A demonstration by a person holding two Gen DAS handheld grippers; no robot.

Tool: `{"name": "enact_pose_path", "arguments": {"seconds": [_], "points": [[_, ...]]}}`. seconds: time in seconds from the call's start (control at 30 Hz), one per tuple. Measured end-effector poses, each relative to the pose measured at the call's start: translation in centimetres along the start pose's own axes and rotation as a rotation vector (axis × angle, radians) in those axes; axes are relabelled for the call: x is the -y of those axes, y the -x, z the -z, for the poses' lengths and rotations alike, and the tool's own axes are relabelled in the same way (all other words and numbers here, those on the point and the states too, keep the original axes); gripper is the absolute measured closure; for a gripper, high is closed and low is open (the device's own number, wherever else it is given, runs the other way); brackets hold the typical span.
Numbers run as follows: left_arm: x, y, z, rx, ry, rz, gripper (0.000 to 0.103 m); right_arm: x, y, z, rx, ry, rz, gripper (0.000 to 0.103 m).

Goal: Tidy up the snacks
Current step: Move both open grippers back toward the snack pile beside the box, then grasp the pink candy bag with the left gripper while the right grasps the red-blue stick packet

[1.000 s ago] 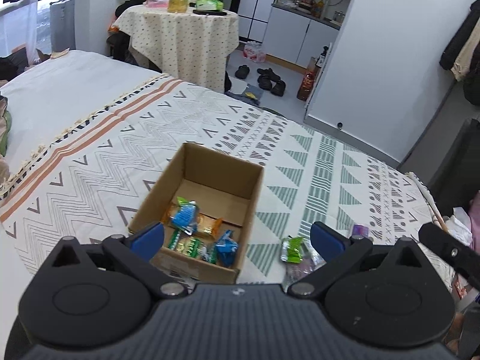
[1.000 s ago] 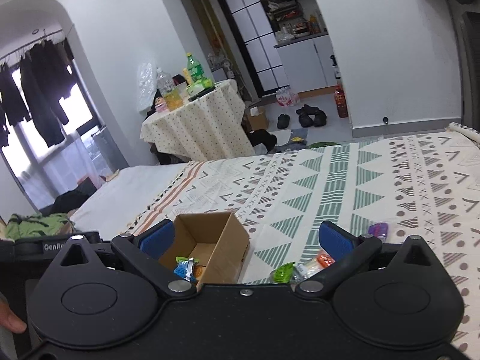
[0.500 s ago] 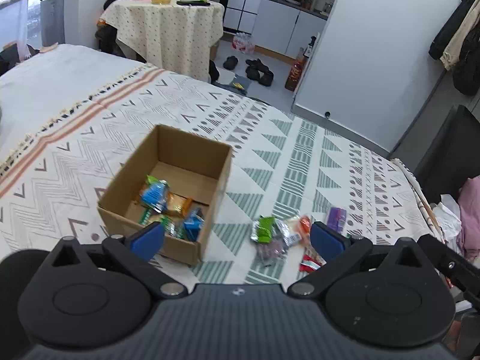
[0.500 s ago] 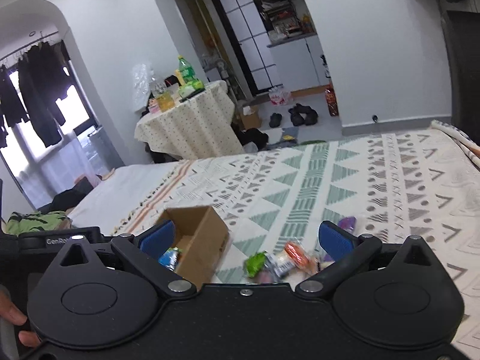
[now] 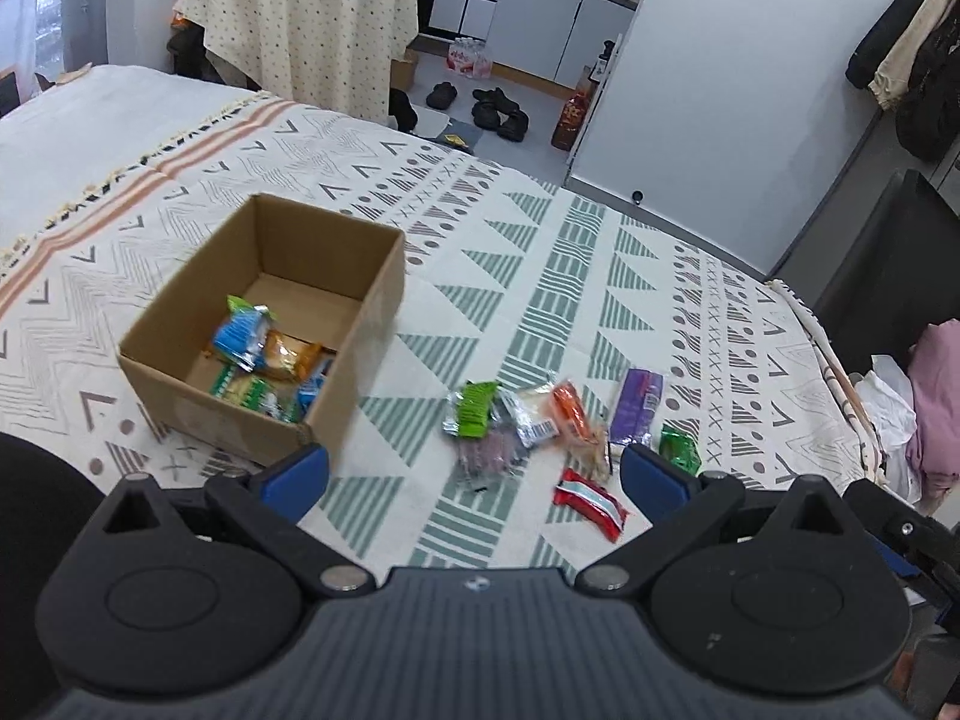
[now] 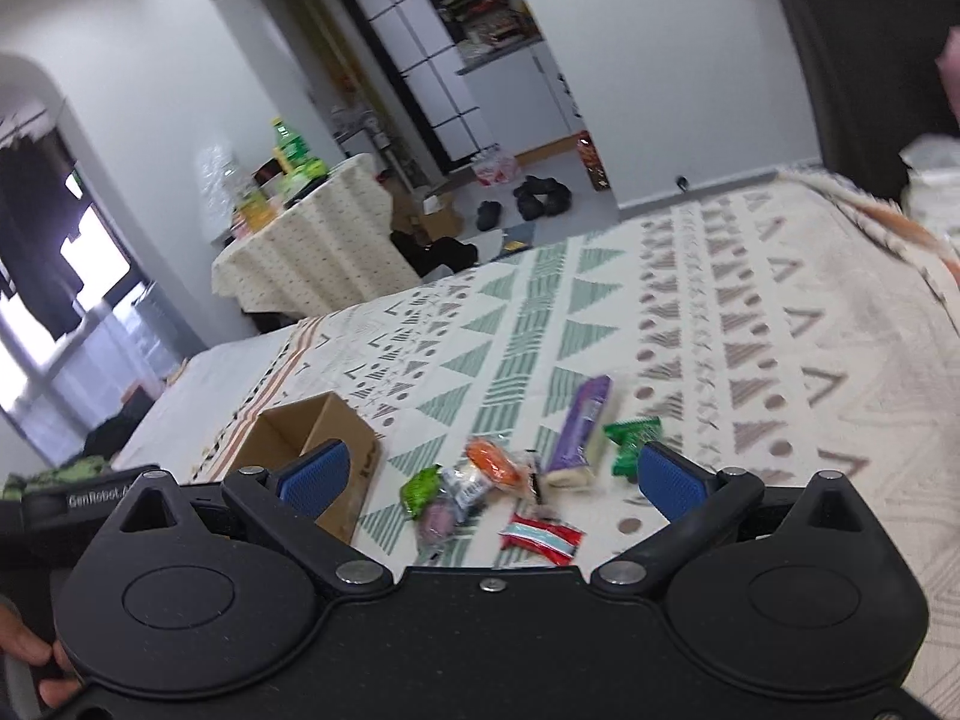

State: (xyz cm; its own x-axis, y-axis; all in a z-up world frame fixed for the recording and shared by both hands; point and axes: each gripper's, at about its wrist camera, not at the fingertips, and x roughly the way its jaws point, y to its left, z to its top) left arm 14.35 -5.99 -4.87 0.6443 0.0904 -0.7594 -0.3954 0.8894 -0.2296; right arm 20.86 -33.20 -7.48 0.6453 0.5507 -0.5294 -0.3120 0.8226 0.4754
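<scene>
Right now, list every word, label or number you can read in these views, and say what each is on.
"GenRobot.A", cut off at the end: white letters on the black device body at the left edge of the right wrist view.
Snack wrappers on the bedspread: print too small and blurred to read.
Packets in the cardboard box: unreadable.
Bottles on the far table: labels unreadable.

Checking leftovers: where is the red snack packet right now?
The red snack packet lies on the bedspread, nearest both cameras, right of the cardboard box and just below the orange packet.

Brown cardboard box (image 5: 312, 300), green-triangle patterned bedspread (image 5: 540, 276), purple packet (image 5: 637, 405), red packet (image 5: 591, 501)
</scene>
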Motion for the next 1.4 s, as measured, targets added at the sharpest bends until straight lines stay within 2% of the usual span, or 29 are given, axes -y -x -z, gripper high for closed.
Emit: {"name": "enact_pose_path", "arguments": {"seconds": [0.2,0.33,0.5,0.73,0.93,1.13,1.4], "points": [[0.6,-2.0,0.7,-0.022,0.010,-0.001,0.001,2.0,-0.7,0.2,-0.015,-0.070,0.025,0.003],[0.6,-3.5,0.9,-0.035,0.019,-0.001,0.003,2.2,-1.3,0.4,-0.022,-0.063,0.018,0.008],[0.4,-5.8,0.9,-0.062,0.034,0.002,0.004,2.3,-3.4,1.0,-0.088,-0.036,0.021,0.020],[-0.1,-9.3,0.9,-0.101,0.073,0.006,0.016,1.3,-6.0,2.1,-0.156,0.028,0.016,0.024],[-0.2,-12.3,1.2,-0.146,0.107,-0.002,0.030,-0.3,-9.6,3.3,-0.267,0.141,0.016,0.036],[-0.2,-14.9,1.6,-0.187,0.111,-0.011,0.040,-0.7,-12.5,4.2,-0.319,0.199,0.022,0.046],[0.2,-18.2,1.5,-0.228,0.108,-0.049,0.046,-0.3,-15.2,4.7,-0.349,0.218,0.043,0.047]]}}
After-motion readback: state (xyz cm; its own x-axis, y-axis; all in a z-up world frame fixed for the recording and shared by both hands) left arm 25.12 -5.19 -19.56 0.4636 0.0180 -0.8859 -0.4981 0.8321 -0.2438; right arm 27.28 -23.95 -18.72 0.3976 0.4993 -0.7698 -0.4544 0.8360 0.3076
